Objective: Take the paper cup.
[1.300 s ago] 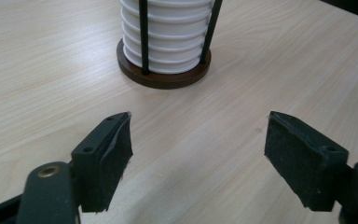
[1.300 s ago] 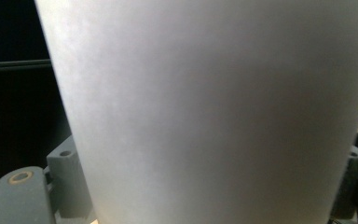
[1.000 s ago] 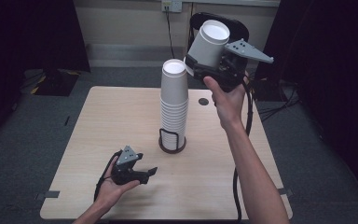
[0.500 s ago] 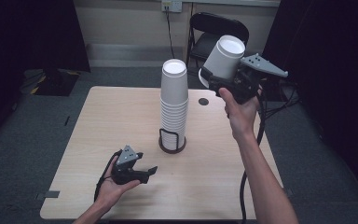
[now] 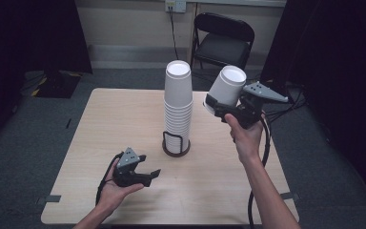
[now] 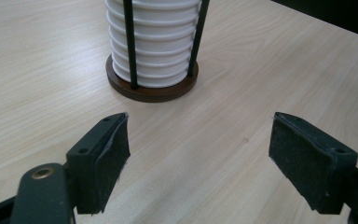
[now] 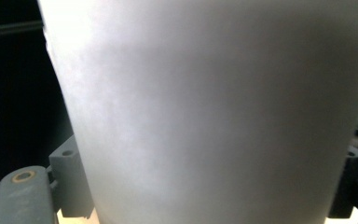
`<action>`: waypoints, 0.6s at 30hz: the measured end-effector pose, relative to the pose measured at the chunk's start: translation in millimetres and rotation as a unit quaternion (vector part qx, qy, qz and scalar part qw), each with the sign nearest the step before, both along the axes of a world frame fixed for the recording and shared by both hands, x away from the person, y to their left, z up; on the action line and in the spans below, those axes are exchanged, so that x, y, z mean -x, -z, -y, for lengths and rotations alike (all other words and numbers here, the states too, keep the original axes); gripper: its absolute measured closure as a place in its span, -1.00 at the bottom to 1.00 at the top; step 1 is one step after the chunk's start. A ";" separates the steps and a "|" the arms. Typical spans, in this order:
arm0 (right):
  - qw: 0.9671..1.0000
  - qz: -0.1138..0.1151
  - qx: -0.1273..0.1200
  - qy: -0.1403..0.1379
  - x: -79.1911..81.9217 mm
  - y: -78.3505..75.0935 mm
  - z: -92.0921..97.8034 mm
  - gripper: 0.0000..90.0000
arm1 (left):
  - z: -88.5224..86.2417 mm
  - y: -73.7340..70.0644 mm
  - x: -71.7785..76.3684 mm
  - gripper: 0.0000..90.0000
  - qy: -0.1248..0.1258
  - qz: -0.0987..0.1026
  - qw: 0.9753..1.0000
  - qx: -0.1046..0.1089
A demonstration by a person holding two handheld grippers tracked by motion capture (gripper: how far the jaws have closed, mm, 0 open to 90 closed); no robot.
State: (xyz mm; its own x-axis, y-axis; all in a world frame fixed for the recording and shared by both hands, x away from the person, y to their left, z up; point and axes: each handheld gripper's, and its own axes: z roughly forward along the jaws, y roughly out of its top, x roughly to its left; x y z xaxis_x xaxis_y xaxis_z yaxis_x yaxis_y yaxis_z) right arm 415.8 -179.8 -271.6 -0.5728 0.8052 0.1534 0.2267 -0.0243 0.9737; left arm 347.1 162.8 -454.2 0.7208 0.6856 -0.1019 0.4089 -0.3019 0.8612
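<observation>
A tall stack of upturned white paper cups (image 5: pixel 177 102) stands in a black wire holder on a round brown base (image 5: pixel 175 147) at the table's middle; its lower cups (image 6: pixel 154 42) show in the left gripper view. My right gripper (image 5: pixel 219 106) is shut on a single white cup (image 5: pixel 226 89), held bottom-up in the air to the right of the stack and tilted. That cup (image 7: pixel 205 112) sits close between the jaws in the right gripper view. My left gripper (image 5: pixel 151 174) rests low over the table's front left, open, with nothing between its pads (image 6: pixel 112 154).
The light wooden table (image 5: pixel 100 129) has bare surface on both sides of the holder. A black folding chair (image 5: pixel 221 40) stands behind the table's far edge. Cables hang from my right gripper past the table's right edge (image 5: pixel 267 138).
My right gripper has carried the single cup down and to the right, away from the top of the stack. The left gripper has stayed still.
</observation>
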 end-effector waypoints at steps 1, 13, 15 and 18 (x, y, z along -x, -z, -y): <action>1.000 0.000 0.000 0.000 0.0 0.0 0.0 -0.69 | 0.0 0.0 0.0 -0.54 0.000 0.000 1.000 0.000; 0.997 -0.069 -0.005 -0.019 14.4 53.4 -0.9 -0.69 | 3.5 -4.4 4.9 -0.45 0.000 0.028 0.999 0.022; 0.997 -0.076 -0.008 -0.025 16.9 59.7 -2.8 -0.69 | 6.4 -4.7 6.3 -0.45 0.002 0.035 0.999 0.022; 0.996 -0.086 -0.015 -0.033 21.0 68.8 -6.1 -0.69 | 8.7 -5.3 7.2 -0.46 0.001 0.037 0.999 0.031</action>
